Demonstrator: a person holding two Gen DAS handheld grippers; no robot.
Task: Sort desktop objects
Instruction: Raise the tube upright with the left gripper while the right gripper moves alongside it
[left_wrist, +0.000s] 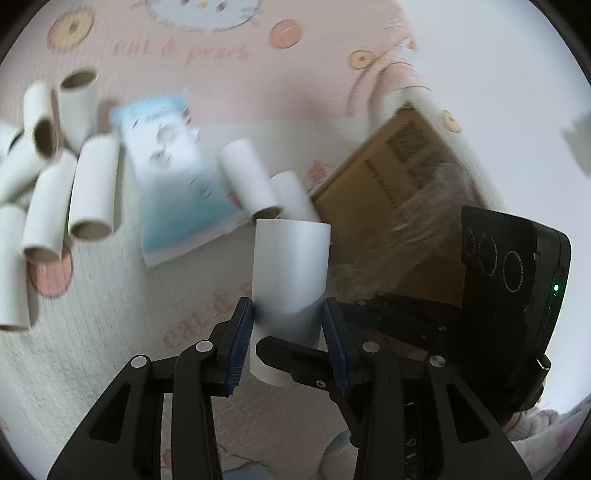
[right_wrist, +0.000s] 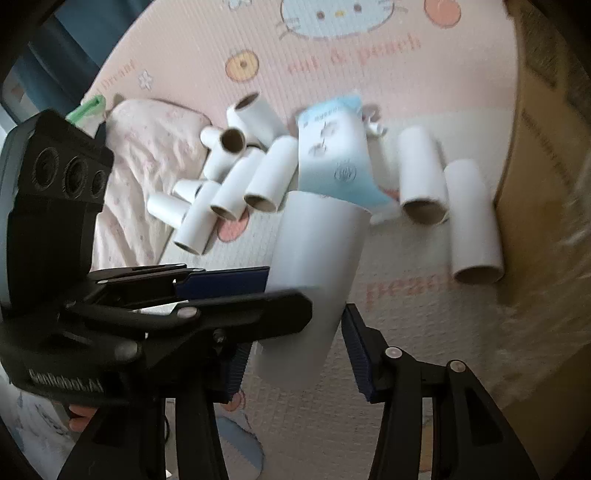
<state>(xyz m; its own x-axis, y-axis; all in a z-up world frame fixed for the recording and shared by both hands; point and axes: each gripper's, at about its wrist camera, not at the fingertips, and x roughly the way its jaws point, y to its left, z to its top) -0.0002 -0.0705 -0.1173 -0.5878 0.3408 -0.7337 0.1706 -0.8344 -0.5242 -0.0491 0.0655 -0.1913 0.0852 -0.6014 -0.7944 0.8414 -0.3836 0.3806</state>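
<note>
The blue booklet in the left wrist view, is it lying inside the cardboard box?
No, the blue booklet lies flat on the pink mat, apart from the cardboard box, with two cardboard tubes between them.

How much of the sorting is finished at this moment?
Done, apparently: a pile of paper tubes lies together. In hand: the left gripper pinches one white tube; the right gripper flanks it. Left: two loose tubes beside the cardboard box, and the blue booklet.
</note>
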